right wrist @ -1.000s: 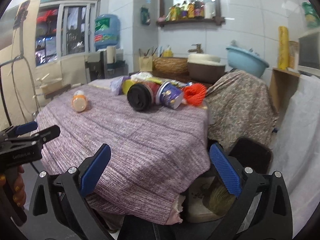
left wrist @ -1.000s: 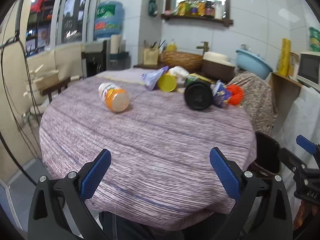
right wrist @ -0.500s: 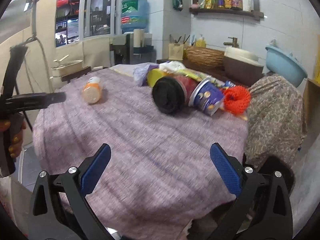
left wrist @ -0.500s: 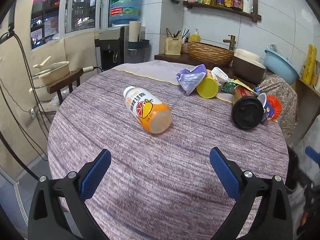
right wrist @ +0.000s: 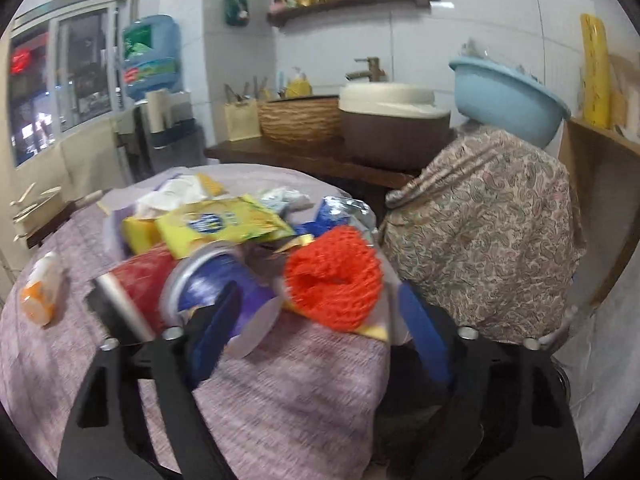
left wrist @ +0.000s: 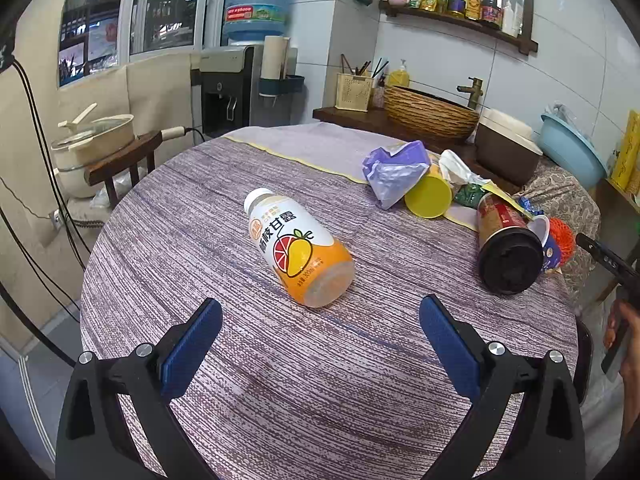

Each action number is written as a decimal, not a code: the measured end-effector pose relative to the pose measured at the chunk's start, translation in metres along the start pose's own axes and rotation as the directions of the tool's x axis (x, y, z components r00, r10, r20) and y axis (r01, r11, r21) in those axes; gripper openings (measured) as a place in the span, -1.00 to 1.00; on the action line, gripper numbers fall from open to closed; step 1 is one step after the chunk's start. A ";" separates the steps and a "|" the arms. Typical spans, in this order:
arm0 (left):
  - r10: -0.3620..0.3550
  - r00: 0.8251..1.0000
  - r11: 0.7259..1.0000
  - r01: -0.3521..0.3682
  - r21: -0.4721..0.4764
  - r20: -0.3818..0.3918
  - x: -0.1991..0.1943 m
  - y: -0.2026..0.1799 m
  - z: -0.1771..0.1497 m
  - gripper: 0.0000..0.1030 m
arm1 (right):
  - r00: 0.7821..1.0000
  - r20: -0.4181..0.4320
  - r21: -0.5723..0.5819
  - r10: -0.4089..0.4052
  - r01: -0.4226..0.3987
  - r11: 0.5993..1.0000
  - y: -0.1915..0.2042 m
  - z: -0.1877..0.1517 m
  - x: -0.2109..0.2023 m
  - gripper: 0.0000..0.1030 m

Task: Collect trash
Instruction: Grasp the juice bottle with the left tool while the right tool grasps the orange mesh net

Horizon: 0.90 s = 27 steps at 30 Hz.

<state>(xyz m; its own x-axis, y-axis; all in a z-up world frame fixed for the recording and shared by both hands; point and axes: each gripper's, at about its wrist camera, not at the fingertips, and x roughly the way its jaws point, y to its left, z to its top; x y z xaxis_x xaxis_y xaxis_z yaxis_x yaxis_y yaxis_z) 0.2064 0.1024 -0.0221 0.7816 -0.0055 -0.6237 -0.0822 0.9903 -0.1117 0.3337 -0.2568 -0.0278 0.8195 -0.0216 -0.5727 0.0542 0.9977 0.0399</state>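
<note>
Both tools gape: left (left wrist: 320,320) faces juice bottle (left wrist: 300,246), right (right wrist: 316,320) orange net (right wrist: 334,280)

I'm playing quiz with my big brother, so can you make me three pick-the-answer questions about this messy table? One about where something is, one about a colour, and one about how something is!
1. Where is the juice bottle?
A. On the purple tablecloth
B. In the woven basket
C. On the wall shelf

2. What colour is the net scrubber by the right gripper?
A. Green
B. Orange-red
C. White

3. How is the left gripper?
A. Shut on the bottle
B. Shut on nothing
C. Open, holding nothing

Answers:
1 A, the bottle lies on its side on the cloth, away from the trash pile.
2 B, the net bundle is bright orange-red.
3 C, its blue pads stand wide apart with only cloth between them.
</note>
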 end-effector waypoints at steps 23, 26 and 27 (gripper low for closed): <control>-0.049 0.975 0.988 0.016 -0.156 -0.215 0.083 0.048 0.067 0.89 | 0.999 -0.040 -0.067 0.003 -0.006 0.998 -0.011 -0.006 0.036 -0.74; -0.092 0.958 0.977 0.034 -0.211 -0.272 0.102 0.053 0.071 0.88 | 1.000 -0.020 -0.091 0.002 -0.004 0.996 -0.010 -0.005 0.024 -0.74; -0.102 0.952 0.973 0.036 -0.226 -0.289 0.108 0.054 0.072 0.87 | 1.000 -0.018 -0.098 0.000 -0.002 0.995 -0.010 -0.004 0.023 -0.75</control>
<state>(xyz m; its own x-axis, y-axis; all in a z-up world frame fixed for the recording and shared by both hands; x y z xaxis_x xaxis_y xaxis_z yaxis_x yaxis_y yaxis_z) 0.3313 0.1657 -0.0399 0.5740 -0.1462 -0.8057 -0.1919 0.9325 -0.3059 0.3492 -0.2670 -0.0448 0.8090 -0.0204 -0.5875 -0.0036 0.9992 -0.0396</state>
